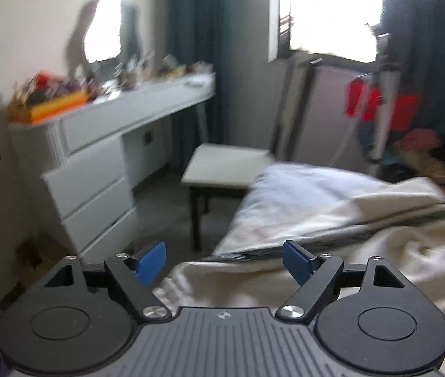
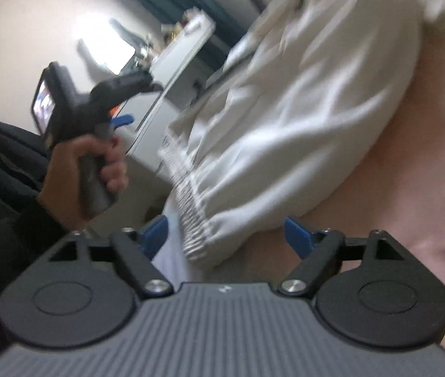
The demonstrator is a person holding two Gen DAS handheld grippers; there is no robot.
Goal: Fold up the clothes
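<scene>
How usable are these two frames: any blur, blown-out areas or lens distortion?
Left wrist view: the window and mirror are blown out to white, the room is smeared by motion blur, and only the left gripper is sharp. Right wrist view: the white garment is streaked with blur, the scene is tilted and fisheye-curved, and the right gripper is crisp.

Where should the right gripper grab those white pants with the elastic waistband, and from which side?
Judging by this blurred view, grip the gathered elastic waistband of the white pants. It is the nearest edge, just ahead of the open right gripper, and its bunched ridge gives more to pinch than flat cloth. Come straight forward from the waistband end, fingers astride it.
</scene>
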